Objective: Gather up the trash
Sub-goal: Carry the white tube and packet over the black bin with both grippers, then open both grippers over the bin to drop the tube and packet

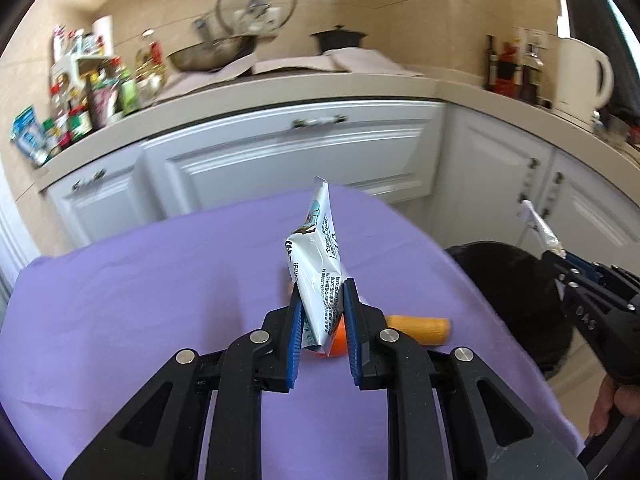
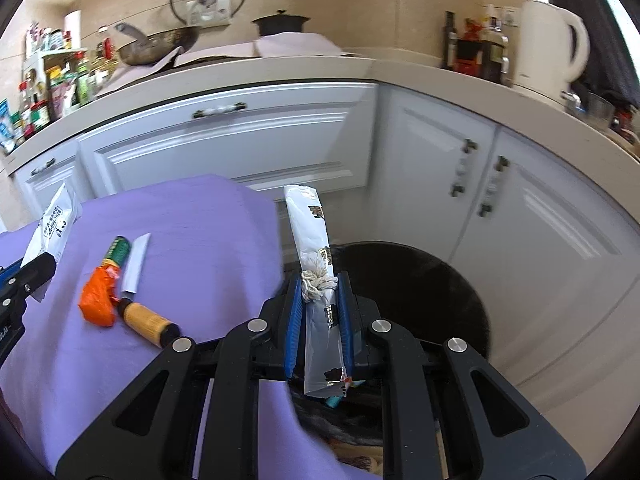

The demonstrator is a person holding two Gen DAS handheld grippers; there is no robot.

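My left gripper (image 1: 323,292) is shut on a white and silver printed packet (image 1: 316,256), which stands upright above the purple tablecloth (image 1: 160,280). My right gripper (image 2: 320,280) is shut on a long silver wrapper (image 2: 314,232), with a crumpled white scrap (image 2: 316,284) between the pads. It hangs past the table's edge, over the near rim of a black trash bin (image 2: 424,280). The left wrist view shows that bin (image 1: 516,284) at the right, with the right gripper (image 1: 554,254) and its wrapper above it. An orange crumpled wrapper (image 2: 98,296) lies on the cloth.
A knife with a yellow handle (image 2: 146,316) and white blade lies beside a green tube (image 2: 118,252) on the cloth. White cabinets (image 2: 240,136) and a counter with a wok, bottles and a white kettle (image 2: 548,44) stand behind. A person's hand (image 1: 612,404) shows at the lower right.
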